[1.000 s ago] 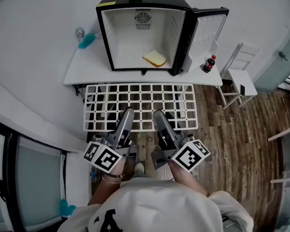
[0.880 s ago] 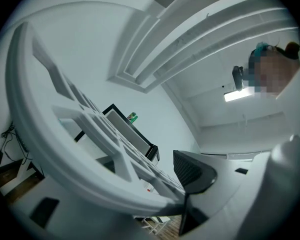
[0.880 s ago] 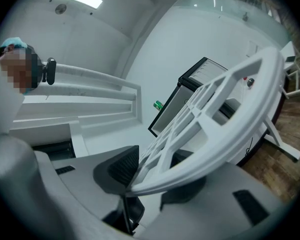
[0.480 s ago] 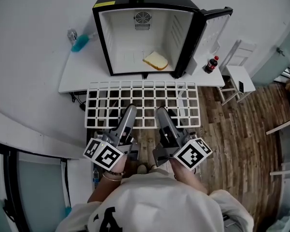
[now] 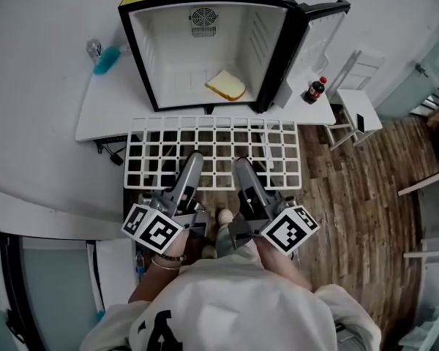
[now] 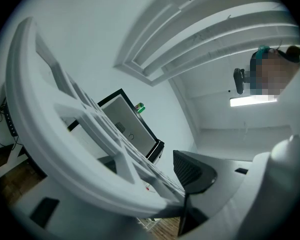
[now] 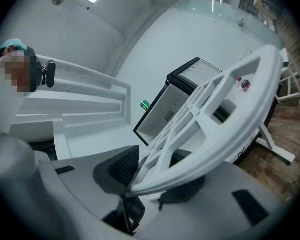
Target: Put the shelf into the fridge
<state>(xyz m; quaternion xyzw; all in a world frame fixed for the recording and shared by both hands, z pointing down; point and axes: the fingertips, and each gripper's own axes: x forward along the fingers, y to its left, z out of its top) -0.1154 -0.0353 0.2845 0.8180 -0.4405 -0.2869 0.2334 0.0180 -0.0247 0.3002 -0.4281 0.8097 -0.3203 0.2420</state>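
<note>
Left tongs [image 5: 192, 161] and right tongs [image 5: 243, 164] are gripping the shelf [image 5: 215, 142] by its near edge, holding it outside the open fridge [image 5: 269, 50]; insertion not yet done.

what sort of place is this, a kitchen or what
Likely a spare room or studio, not a fitted kitchen: an open mini fridge sits on a plain white table, with wood-plank floor and bare white walls.
</note>
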